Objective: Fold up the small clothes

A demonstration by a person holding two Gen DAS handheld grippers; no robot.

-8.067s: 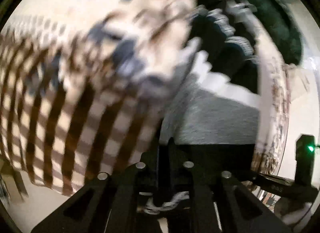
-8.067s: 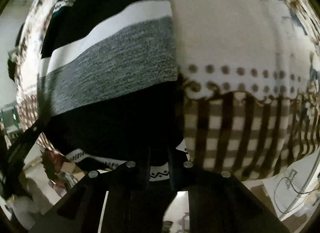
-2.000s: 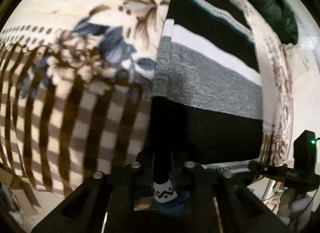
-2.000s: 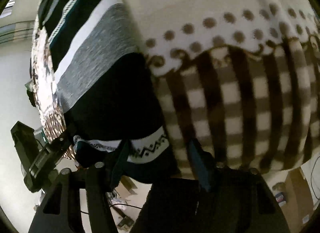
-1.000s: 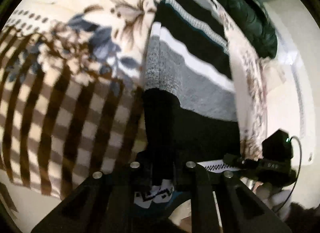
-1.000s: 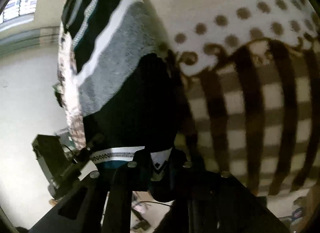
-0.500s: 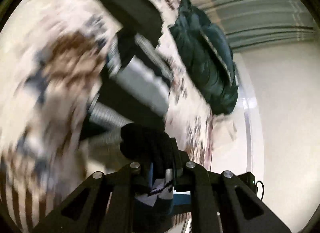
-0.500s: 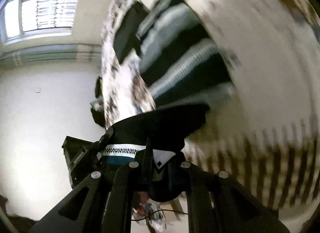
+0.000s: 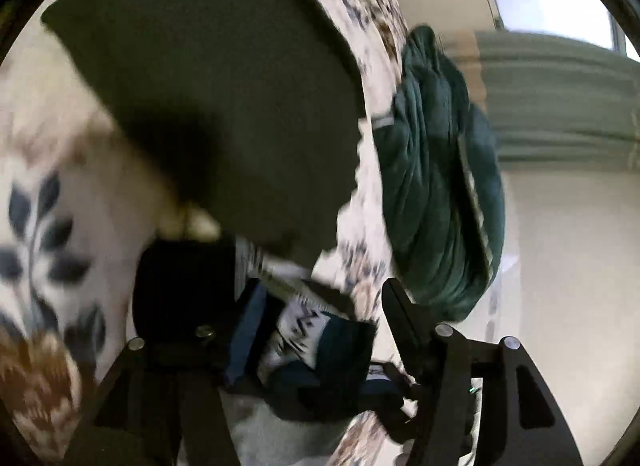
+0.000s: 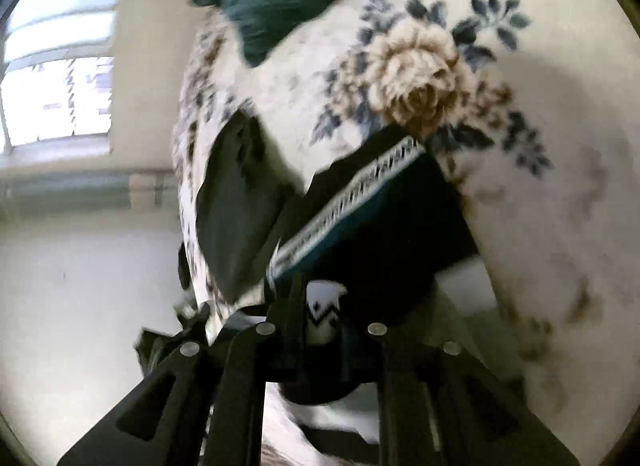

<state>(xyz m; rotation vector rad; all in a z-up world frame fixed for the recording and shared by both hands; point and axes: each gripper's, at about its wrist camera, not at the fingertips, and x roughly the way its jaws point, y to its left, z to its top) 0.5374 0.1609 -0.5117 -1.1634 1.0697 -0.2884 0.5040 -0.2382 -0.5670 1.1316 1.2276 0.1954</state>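
The striped knit sweater [image 9: 312, 330] with a black, teal and white zigzag hem lies folded over on the floral blanket [image 9: 36, 137]. My left gripper [image 9: 280, 306] is open, its fingers spread on either side of the hem. My right gripper [image 10: 320, 318] is shut on the sweater's zigzag hem [image 10: 352, 193], carried forward over the sweater's body. Both views are blurred.
A dark flat cushion or folded cloth [image 9: 216, 81] lies on the blanket ahead; it also shows in the right wrist view [image 10: 236, 201]. A dark green bundled quilt [image 9: 440, 185] sits at the far edge. A window [image 10: 56, 77] and a pale wall are beyond.
Both grippers have swung the hem up and forward over the sweater, folding it. The left gripper, shut on the hem half a second ago, now has its fingers apart.
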